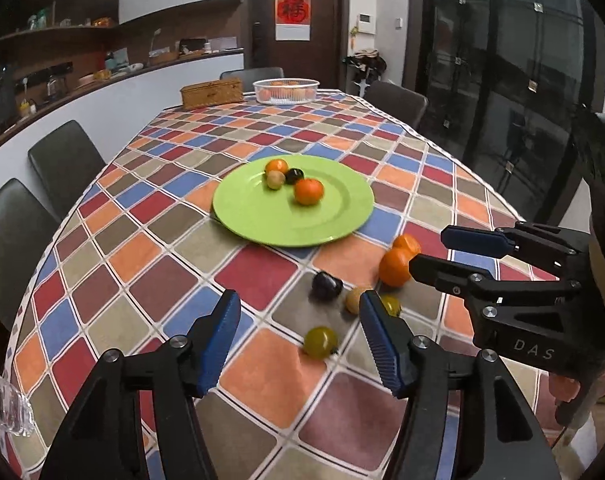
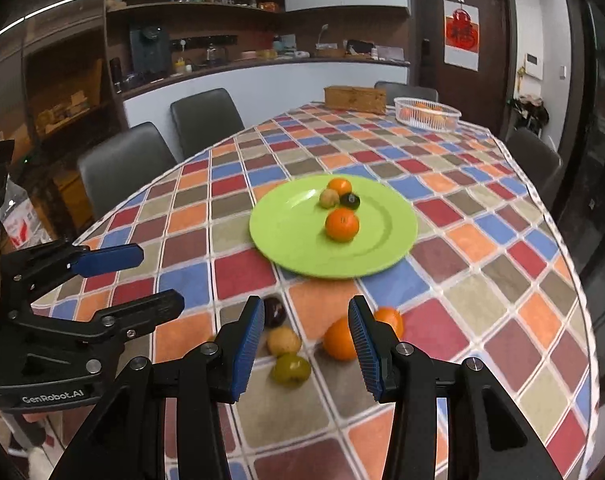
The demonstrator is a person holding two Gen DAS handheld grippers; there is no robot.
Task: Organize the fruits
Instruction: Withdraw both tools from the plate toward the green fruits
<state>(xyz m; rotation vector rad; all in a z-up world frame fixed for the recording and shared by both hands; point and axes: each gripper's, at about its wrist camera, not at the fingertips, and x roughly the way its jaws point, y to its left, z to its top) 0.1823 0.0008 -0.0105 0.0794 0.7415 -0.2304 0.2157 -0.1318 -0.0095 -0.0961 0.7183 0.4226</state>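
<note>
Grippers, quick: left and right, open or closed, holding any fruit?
Left gripper: open, holding nothing.
Right gripper: open, holding nothing.

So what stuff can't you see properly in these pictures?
- White basket, left wrist view: its fruit is far off and screened by the mesh; there is no counting it.
- Yellow-green fruit, left wrist view: mostly behind a finger of the left gripper.
- Small orange, right wrist view: partly behind a finger of the right gripper.
- Clear object, left wrist view: cut off by the picture's edge.
</note>
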